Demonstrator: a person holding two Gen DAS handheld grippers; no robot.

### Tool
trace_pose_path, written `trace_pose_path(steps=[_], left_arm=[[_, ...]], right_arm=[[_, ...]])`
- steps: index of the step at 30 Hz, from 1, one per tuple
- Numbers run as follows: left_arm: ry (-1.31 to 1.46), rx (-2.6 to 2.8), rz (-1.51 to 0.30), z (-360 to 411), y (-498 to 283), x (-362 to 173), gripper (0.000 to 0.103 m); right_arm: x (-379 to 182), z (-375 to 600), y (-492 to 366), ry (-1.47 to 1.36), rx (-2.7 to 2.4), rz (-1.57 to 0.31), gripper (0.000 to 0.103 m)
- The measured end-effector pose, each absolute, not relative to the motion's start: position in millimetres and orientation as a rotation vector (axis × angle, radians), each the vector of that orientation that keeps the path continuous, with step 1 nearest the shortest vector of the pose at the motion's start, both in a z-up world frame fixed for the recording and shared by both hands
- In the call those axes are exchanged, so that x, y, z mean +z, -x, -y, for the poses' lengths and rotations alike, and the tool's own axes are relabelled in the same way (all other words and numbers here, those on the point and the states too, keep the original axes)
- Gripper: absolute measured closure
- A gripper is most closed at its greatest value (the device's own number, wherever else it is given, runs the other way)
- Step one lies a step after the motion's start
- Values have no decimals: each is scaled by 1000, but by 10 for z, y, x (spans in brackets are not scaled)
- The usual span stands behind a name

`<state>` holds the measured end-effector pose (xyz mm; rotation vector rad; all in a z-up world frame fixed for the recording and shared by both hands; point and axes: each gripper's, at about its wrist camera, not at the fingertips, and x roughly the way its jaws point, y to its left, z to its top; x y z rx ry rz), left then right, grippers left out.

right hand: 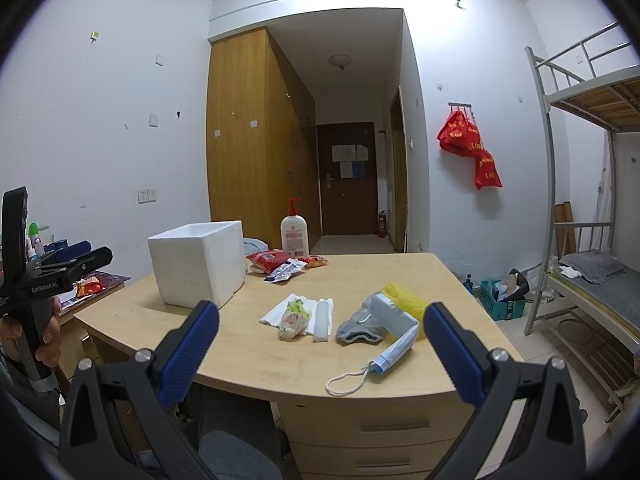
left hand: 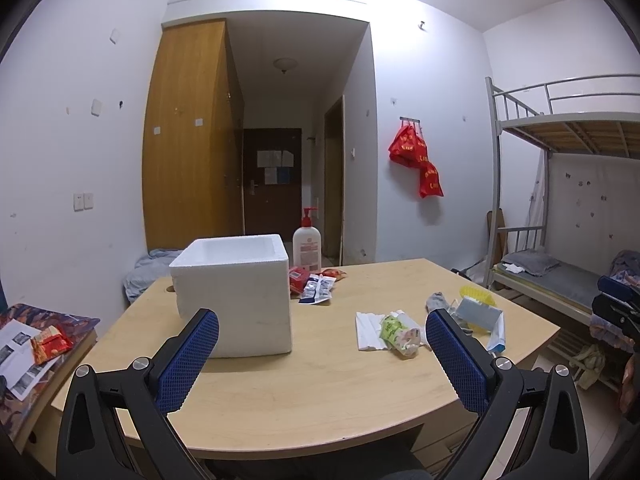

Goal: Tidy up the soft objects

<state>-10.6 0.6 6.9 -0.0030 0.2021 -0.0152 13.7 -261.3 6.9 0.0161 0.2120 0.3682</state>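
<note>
A white foam box [left hand: 234,294] stands open-topped on the wooden desk [left hand: 312,384]; it also shows in the right wrist view [right hand: 200,266]. To its right lie soft items: a green-printed plastic bag [left hand: 400,332] on white foam sheets [right hand: 320,314], a grey sock [right hand: 360,326], a yellow mesh [right hand: 406,300], a grey pad [right hand: 394,314] and a blue face mask [right hand: 394,354]. My left gripper [left hand: 322,360] is open and empty above the near desk edge. My right gripper [right hand: 322,354] is open and empty, in front of the items.
A lotion pump bottle [left hand: 307,246] and red and blue snack packets [left hand: 312,282] sit behind the box. A side table with papers [left hand: 36,344] is at left. A bunk bed [left hand: 568,200] stands at right. Drawers [right hand: 380,432] are under the desk.
</note>
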Motion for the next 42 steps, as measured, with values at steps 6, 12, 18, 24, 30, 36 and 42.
trace_pose_path(steps=[6, 12, 18, 24, 30, 36, 42], left_arm=[[3, -17, -203, -5, 104, 69, 0], [9, -18, -210, -4, 87, 68, 0], [17, -22, -225, -6, 11, 41, 0], [23, -29, -229, -8, -61, 44, 0], [28, -35, -239, -3, -206, 61, 0], [34, -32, -238, -5, -340, 90, 0], [41, -39, -255, 19, -513, 96, 0]], right_arm=[[70, 2612, -150, -19, 371, -213, 0], [67, 2611, -162, -22, 375, -217, 0], [61, 2613, -216, -20, 370, -229, 0], [100, 2596, -305, -16, 366, -237, 0], [125, 2607, -420, -23, 356, -242, 0], [150, 2615, -550, -34, 333, -227, 0], [135, 2647, -701, -45, 319, -241, 0]])
